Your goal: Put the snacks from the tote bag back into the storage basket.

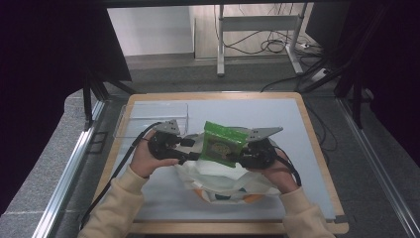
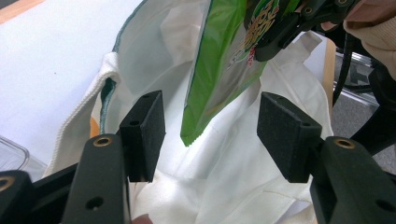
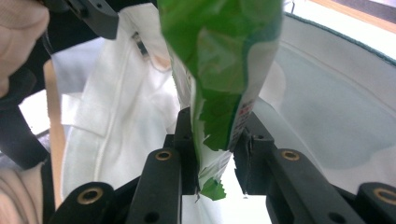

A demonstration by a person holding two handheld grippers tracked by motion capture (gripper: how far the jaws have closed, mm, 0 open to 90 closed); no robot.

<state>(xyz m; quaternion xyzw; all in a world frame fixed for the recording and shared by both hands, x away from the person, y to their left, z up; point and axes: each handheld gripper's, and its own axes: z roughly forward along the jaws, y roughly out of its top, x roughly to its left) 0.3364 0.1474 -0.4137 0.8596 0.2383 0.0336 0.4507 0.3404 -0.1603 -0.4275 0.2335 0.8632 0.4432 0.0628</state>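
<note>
The green snack packet (image 1: pixel 222 143) is held up just above the white cloth bag (image 1: pixel 218 179), which lies on the worktop (image 1: pixel 297 129) toward its near edge, about midway between the left and right edges. The right tongs (image 3: pixel 215 161) grip the packet by one edge, the pads pressed on the foil from both sides. The left tongs (image 2: pixel 212 135) stand open: the packet's lower corner hangs between the pads (image 2: pixel 142 126), but neither pad touches it. A clear plastic tray (image 1: pixel 148 119) sits at the far left of the worktop, well apart from the work.

The step in hand looks like bagging the packet, with its weight carried by the right tongs alone. The next move probably calls for the left tongs to take the bag's rim and pull the mouth wide, so the right tongs can lower the packet in corner first without it catching on the cloth folds.
</note>
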